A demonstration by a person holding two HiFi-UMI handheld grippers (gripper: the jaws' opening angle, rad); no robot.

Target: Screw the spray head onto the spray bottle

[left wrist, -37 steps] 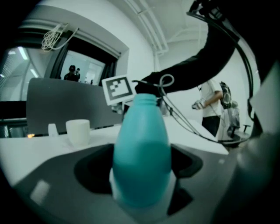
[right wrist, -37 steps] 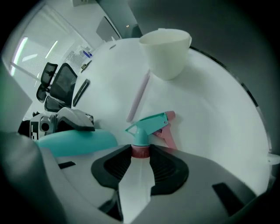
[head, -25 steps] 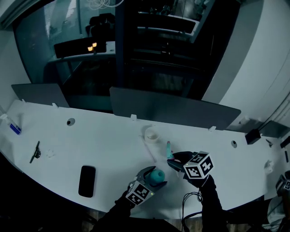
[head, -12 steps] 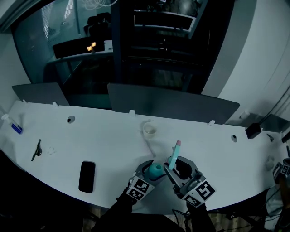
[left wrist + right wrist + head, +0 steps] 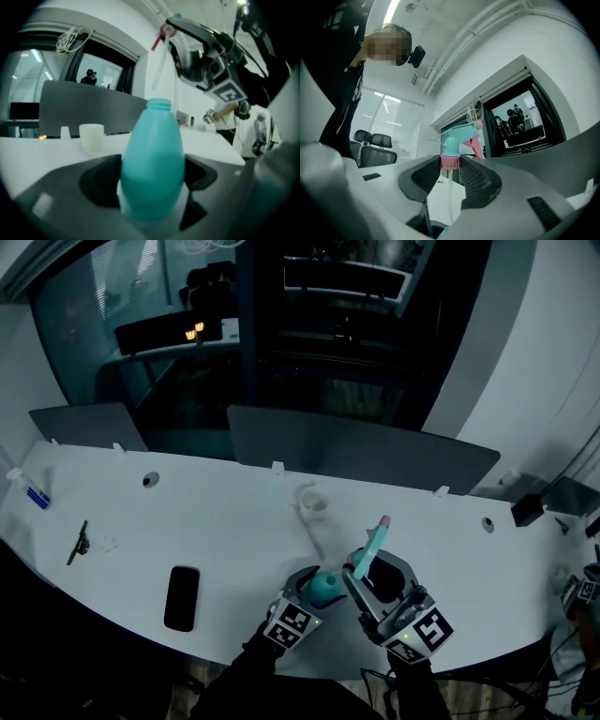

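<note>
Left gripper clenched on the teal spray bottle, upright at the white table's near edge; right gripper grasps the spray head by its pink collar above the bottle, dip tube hanging toward the open neck.

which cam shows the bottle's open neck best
The left gripper view: the teal bottle stands upright and close, its uncapped neck clear. The head view shows it small from above; the right gripper view only a teal sliver at its bottom edge.
</note>
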